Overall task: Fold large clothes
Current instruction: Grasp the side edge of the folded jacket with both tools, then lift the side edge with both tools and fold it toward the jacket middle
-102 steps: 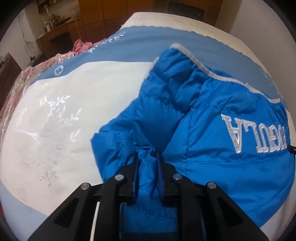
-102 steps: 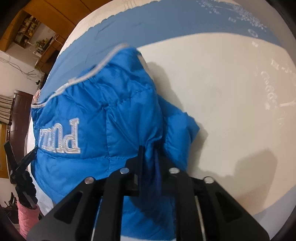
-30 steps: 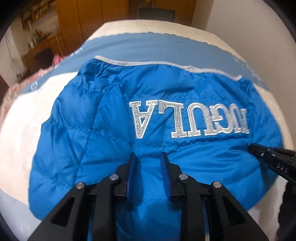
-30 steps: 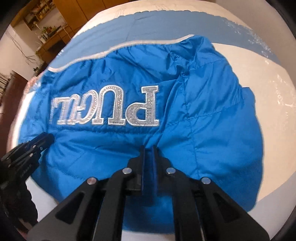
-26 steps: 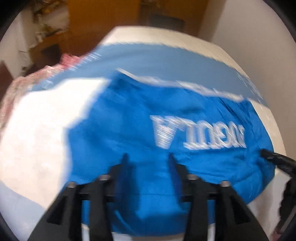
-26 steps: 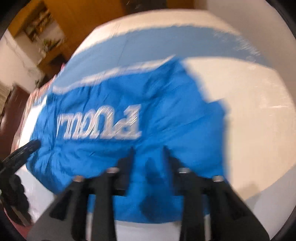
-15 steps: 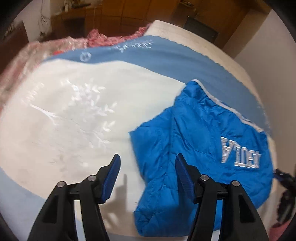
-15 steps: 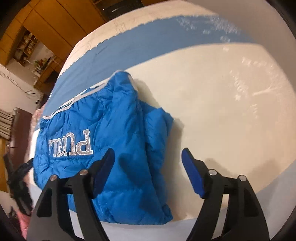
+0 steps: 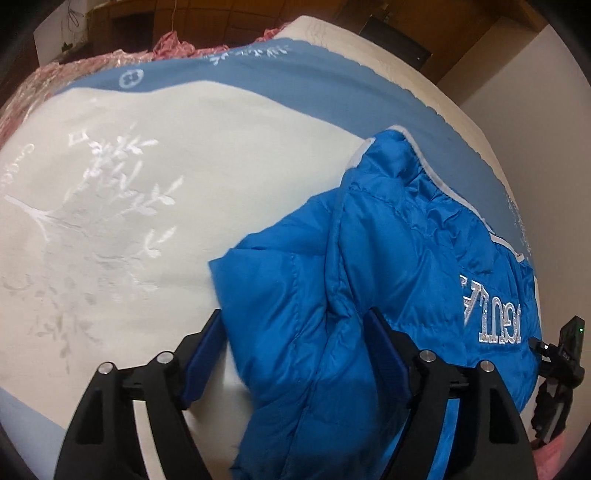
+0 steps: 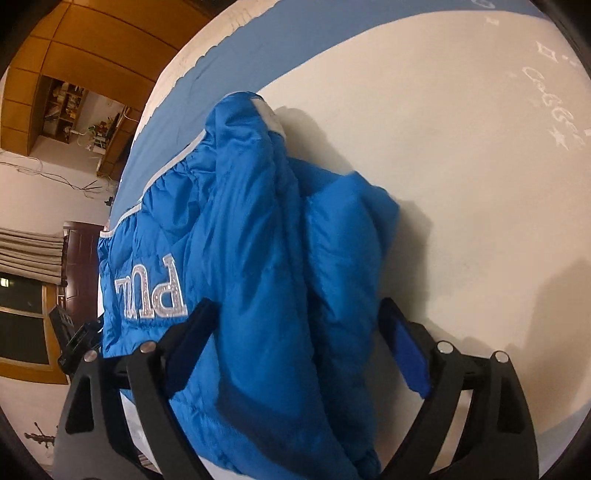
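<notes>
A bright blue puffer jacket (image 9: 369,258) with silver lettering lies folded on the bed, its grey-trimmed hem at the far side. My left gripper (image 9: 293,350) hangs over the jacket's left side fold, jaws opening wide. The fabric lies between the fingers, and the pads do not press it. In the right wrist view the jacket (image 10: 258,221) bulges up between the fingers of my right gripper (image 10: 297,343), whose jaws are also opening around its right side fold. Each gripper shows at the edge of the other's view: the right gripper (image 9: 565,354), the left gripper (image 10: 74,339).
The bed cover (image 9: 184,147) is white with pale leaf patterns and a blue border (image 10: 229,62). Pink cloth (image 9: 74,70) lies at the bed's far left. Wooden cabinets (image 9: 221,22) stand behind, and a dark window (image 10: 22,295) shows to the left.
Both grippers let go of the jacket's near edge and opened wide. They swung apart, the left to the jacket's left side and the right to its right side, and dropped closer to it.
</notes>
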`<state>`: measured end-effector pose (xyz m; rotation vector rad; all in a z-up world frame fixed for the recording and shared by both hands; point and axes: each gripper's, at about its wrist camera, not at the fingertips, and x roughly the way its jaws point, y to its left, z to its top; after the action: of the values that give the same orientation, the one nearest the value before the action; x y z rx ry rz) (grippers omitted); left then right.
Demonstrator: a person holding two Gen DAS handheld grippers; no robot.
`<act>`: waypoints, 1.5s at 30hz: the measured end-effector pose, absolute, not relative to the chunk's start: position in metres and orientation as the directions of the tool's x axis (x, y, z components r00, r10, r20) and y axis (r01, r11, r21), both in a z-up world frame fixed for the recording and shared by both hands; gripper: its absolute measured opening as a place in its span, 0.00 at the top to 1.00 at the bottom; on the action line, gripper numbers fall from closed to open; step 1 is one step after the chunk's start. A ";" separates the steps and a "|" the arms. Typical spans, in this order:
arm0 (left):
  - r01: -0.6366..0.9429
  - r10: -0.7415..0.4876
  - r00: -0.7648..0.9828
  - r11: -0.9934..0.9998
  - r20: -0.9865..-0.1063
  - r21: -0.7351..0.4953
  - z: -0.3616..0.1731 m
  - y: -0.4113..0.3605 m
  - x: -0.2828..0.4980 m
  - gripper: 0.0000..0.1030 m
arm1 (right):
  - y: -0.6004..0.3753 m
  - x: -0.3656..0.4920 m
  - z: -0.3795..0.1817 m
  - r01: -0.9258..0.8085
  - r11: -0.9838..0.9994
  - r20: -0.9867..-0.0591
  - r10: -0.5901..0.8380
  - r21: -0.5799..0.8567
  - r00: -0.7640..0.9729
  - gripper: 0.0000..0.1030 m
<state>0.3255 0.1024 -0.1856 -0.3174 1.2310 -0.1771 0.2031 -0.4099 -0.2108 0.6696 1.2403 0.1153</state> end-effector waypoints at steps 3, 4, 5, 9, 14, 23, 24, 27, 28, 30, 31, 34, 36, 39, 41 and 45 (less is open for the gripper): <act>-0.035 -0.315 0.332 0.938 -0.889 -0.346 -0.183 0.097 0.326 0.41 | -0.402 0.210 -0.208 0.246 0.814 -0.833 0.437 0.527 0.340 0.40; -0.031 -0.327 0.335 0.934 -0.884 -0.357 -0.182 0.097 0.326 0.50 | -0.400 0.212 -0.206 0.239 0.816 -0.833 0.437 0.526 0.339 0.50; -0.026 -0.347 0.339 0.926 -0.874 -0.377 -0.179 0.096 0.324 0.64 | -0.400 0.212 -0.204 0.235 0.814 -0.829 0.444 0.532 0.341 0.53; -0.042 -0.350 0.361 0.920 -0.865 -0.389 -0.174 0.096 0.321 0.77 | -0.405 0.211 -0.196 0.221 0.801 -0.810 0.464 0.557 0.358 0.70; -0.067 -0.344 0.387 0.915 -0.855 -0.398 -0.166 0.099 0.314 0.83 | -0.407 0.210 -0.186 0.214 0.791 -0.796 0.475 0.573 0.375 0.75; -0.028 -0.366 0.431 0.908 -0.825 -0.418 -0.124 0.106 0.283 0.86 | -0.403 0.207 -0.153 0.170 0.767 -0.756 0.523 0.619 0.394 0.80; -0.018 -0.364 0.431 0.911 -0.826 -0.411 -0.121 0.105 0.279 0.86 | -0.402 0.205 -0.149 0.163 0.767 -0.754 0.527 0.621 0.393 0.80; 0.009 -0.365 0.421 0.917 -0.830 -0.399 -0.108 0.101 0.257 0.87 | -0.400 0.193 -0.135 0.148 0.757 -0.740 0.547 0.637 0.391 0.81; 0.012 -0.369 0.419 0.916 -0.830 -0.402 -0.105 0.102 0.250 0.87 | -0.398 0.187 -0.130 0.142 0.753 -0.736 0.555 0.642 0.388 0.81; 0.013 -0.392 0.406 0.906 -0.826 -0.424 -0.098 0.105 0.232 0.87 | -0.394 0.175 -0.120 0.119 0.758 -0.734 0.562 0.642 0.382 0.81; 0.014 -0.400 0.401 0.902 -0.825 -0.431 -0.095 0.106 0.224 0.87 | -0.393 0.171 -0.116 0.110 0.761 -0.735 0.563 0.640 0.379 0.81; 0.029 -0.412 0.384 0.900 -0.826 -0.436 -0.085 0.113 0.193 0.87 | -0.388 0.151 -0.104 0.098 0.769 -0.744 0.565 0.632 0.357 0.81; 0.033 -0.417 0.371 0.899 -0.830 -0.437 -0.080 0.116 0.171 0.87 | -0.385 0.134 -0.101 0.103 0.775 -0.755 0.563 0.624 0.337 0.81; 0.031 -0.405 0.350 0.906 -0.845 -0.421 -0.083 0.117 0.142 0.87 | -0.381 0.114 -0.105 0.116 0.792 -0.778 0.544 0.600 0.313 0.81; 0.038 -0.380 0.340 0.919 -0.860 -0.391 -0.089 0.115 0.129 0.87 | -0.379 0.107 -0.114 0.134 0.796 -0.789 0.536 0.591 0.299 0.81; 0.044 -0.281 0.334 0.958 -0.900 -0.283 -0.112 0.110 0.107 0.86 | -0.384 0.100 -0.143 0.212 0.806 -0.823 0.488 0.553 0.289 0.81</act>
<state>0.1071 0.1104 -0.1124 -0.2227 1.2147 -0.2140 0.1001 -0.3836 -0.1431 0.6509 1.2889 0.2028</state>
